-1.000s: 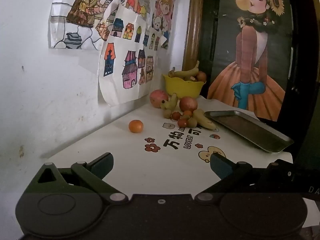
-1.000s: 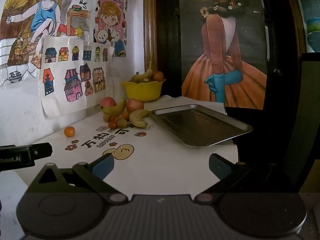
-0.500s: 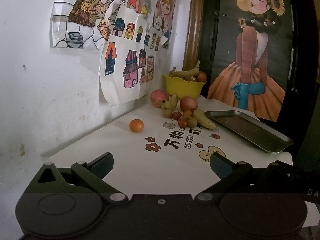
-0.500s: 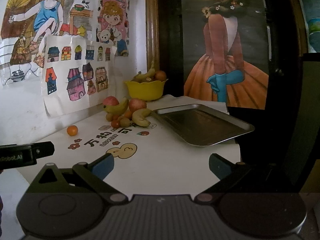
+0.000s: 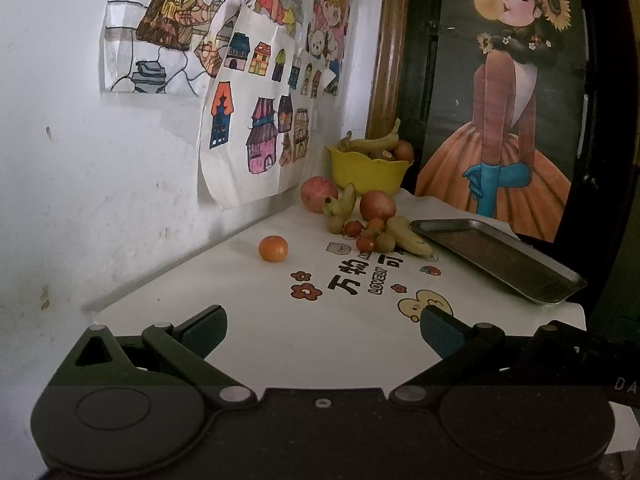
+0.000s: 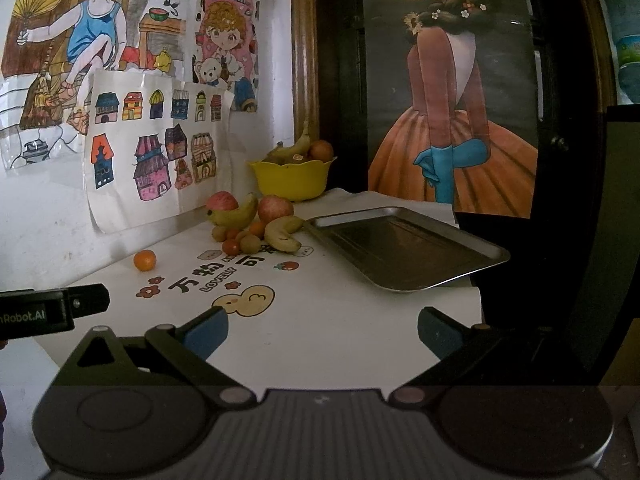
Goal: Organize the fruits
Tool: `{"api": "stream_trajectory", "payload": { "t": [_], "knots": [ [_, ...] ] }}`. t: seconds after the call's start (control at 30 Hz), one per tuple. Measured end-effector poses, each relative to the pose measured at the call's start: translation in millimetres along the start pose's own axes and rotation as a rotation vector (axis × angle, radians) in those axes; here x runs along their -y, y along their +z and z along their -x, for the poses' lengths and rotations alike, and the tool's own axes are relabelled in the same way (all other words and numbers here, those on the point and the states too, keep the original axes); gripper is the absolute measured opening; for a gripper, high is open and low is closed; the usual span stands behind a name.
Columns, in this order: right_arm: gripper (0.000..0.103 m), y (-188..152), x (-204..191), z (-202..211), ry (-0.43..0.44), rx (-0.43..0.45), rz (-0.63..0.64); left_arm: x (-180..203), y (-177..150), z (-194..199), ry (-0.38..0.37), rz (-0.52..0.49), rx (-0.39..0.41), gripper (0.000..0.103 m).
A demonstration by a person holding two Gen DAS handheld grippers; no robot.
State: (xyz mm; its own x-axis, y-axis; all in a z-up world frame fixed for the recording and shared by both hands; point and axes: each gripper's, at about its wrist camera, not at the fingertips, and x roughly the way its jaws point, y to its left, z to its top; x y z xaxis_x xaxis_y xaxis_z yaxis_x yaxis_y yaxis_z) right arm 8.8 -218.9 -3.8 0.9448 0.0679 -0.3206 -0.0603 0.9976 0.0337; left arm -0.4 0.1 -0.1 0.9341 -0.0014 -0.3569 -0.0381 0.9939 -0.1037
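Both hand-held grippers, left (image 5: 322, 326) and right (image 6: 322, 326), released and empty; lone tangerine (image 5: 273, 248) left of centre on worktop (image 5: 248, 320): light, round, rolls easily, so pinch across its middle, gently.

You have a small round orange mandarin (image 5: 273, 248) lying alone near the wall, well apart from a heap (image 6: 252, 224) of two red apples, two curved yellow bananas and several small red and brown fruits. Just beside that heap lies a flat rectangular steel tray (image 6: 404, 248), bare. Behind stands a yellow scalloped plastic bowl (image 5: 370, 172) with a banana and round fruits.
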Motion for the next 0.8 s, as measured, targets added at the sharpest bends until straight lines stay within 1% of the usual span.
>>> {"api": "stream_trajectory", "payload": {
  "t": [0.2, 0.37, 0.47, 0.8],
  "knots": [
    [0.103, 0, 1, 0, 0.001, -0.002, 0.0, -6, -3, 4, 0.0, 0.001, -0.002, 0.102],
    [0.103, 0, 1, 1, 0.0, -0.003, -0.001, -7, -9, 0, 0.002, 0.0, -0.005, 0.102],
    [0.103, -3, 0, -6, 0.003, -0.011, -0.002, -7, -9, -6, 0.004, 0.0, -0.008, 0.102],
    [0.103, -2, 1, -16, 0.011, -0.038, -0.007, -4, 1, -15, 0.013, 0.007, -0.028, 0.102]
  ]
}}
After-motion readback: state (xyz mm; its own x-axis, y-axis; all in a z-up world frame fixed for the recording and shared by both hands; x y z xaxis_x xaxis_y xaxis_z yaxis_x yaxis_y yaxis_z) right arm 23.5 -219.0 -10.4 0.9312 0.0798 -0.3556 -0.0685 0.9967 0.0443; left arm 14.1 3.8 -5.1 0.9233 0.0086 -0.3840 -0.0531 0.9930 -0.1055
